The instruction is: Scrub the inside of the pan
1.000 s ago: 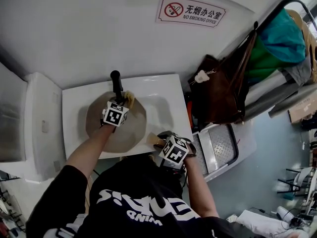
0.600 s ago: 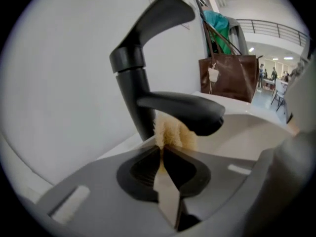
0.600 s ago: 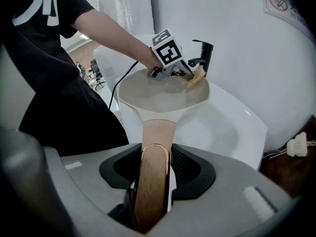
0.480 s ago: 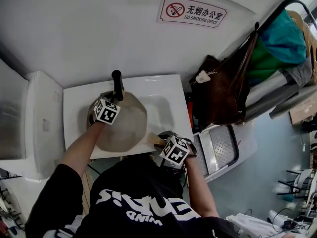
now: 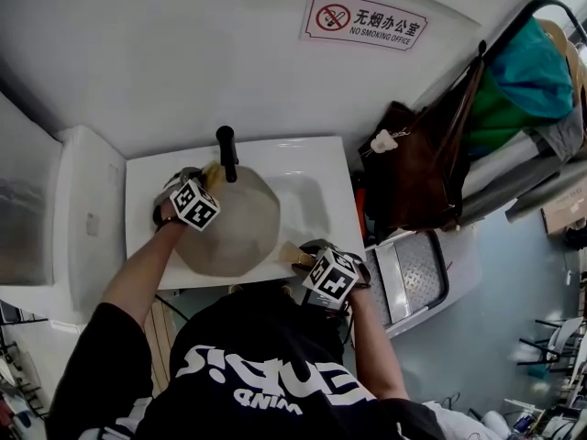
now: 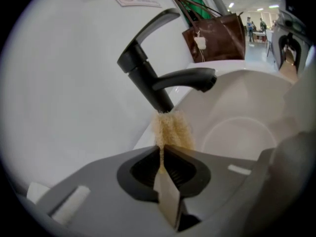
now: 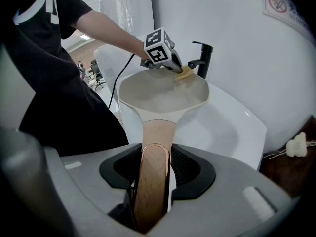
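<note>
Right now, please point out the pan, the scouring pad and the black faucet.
pan (image 7: 158, 93): right gripper view, on its pale inner floor.
scouring pad (image 6: 171, 130): left gripper view, on its yellow fibres under the faucet.
black faucet (image 6: 147, 79): left gripper view, on its upright body.

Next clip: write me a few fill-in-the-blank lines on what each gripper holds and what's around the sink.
1. The right gripper is shut on the ___ of the pan.
2. The left gripper is shut on a yellow sponge, close to the black ___.
3. The red-and-white sign on the wall forbids ___.
Missing words: handle; faucet; smoking.
</note>
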